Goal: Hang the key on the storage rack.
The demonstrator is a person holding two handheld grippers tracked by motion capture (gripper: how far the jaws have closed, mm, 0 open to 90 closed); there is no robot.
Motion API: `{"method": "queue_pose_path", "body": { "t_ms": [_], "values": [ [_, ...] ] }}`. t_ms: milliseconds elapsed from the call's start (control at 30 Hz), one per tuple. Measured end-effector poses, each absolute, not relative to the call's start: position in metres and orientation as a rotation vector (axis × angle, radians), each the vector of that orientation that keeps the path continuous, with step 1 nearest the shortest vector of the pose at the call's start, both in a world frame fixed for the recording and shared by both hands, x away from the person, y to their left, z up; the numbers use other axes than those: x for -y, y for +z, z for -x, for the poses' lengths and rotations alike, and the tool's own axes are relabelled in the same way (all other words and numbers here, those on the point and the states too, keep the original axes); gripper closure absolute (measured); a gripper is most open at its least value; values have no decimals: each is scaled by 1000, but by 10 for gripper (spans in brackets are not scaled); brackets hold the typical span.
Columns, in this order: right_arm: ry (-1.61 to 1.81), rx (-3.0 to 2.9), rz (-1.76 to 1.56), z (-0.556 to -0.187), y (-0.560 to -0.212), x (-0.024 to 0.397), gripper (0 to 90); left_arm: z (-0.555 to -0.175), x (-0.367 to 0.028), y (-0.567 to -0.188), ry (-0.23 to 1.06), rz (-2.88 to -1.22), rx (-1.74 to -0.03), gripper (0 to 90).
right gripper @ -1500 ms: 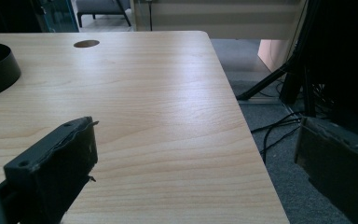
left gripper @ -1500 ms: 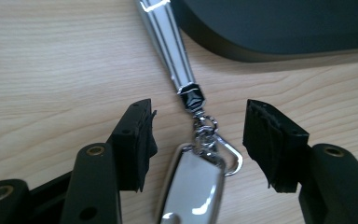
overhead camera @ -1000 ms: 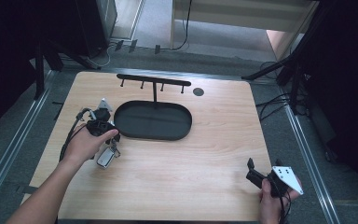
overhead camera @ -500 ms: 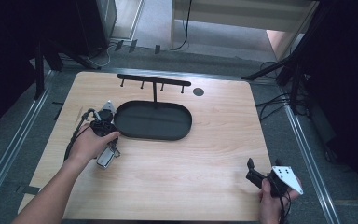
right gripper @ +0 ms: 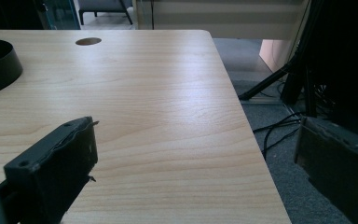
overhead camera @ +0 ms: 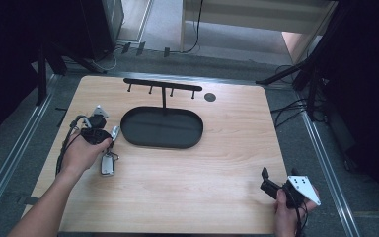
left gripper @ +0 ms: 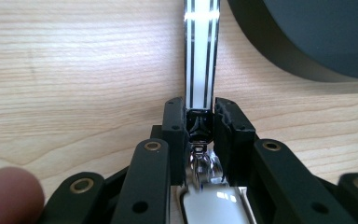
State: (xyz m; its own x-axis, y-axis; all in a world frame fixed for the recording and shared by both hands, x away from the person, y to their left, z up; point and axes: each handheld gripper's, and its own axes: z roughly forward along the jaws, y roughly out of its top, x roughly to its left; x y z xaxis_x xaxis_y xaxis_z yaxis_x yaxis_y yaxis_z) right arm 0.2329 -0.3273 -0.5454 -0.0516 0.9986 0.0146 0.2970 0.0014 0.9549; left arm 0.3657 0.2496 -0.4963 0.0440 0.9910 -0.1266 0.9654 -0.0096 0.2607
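Wooden table (overhead camera: 217, 163) — left tool (left gripper: 199, 122) clamping keychain strap (left gripper: 199, 56)

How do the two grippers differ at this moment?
The left gripper has just closed on the key fob's strap; the right gripper stands open on nothing. The left sits beside the black tray; the right waits at the table's near right corner. Both are hand-held.

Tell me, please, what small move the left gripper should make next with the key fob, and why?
Probably lift straight up a little. The left gripper has just been closing and its pads now clamp the strap of the key fob, which lies on the table beside the tray. Raising it would free the fob to go to the hook rack.
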Motion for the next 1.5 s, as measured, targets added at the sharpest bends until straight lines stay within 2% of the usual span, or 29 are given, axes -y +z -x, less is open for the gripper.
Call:
{"method": "queue_pose_path", "body": {
  "t_ms": [200, 467, 633, 833, 1167, 1500],
  "values": [
    [1093, -1465, -1404, -233, -545, 327, 0, -357, -257, -492, 201, -2007, -1934, 751],
    [1093, -1463, -1402, -233, -545, 327, 0, -341, -261, -477, 342, -1918, -1774, 752],
    [1094, -1464, -1404, -233, -545, 327, 0, -326, -265, -465, 562, -1800, -1609, 752],
    [1092, -1464, -1401, -233, -545, 327, 0, -314, -269, -460, 643, -1682, -1483, 771],
    [1092, -1464, -1402, -233, -546, 327, 0, -305, -266, -453, 684, -1602, -1265, 771],
    [1090, -1465, -1401, -233, -546, 327, 0, -308, -249, -438, 629, -1614, -1142, 771]
  ]
}}
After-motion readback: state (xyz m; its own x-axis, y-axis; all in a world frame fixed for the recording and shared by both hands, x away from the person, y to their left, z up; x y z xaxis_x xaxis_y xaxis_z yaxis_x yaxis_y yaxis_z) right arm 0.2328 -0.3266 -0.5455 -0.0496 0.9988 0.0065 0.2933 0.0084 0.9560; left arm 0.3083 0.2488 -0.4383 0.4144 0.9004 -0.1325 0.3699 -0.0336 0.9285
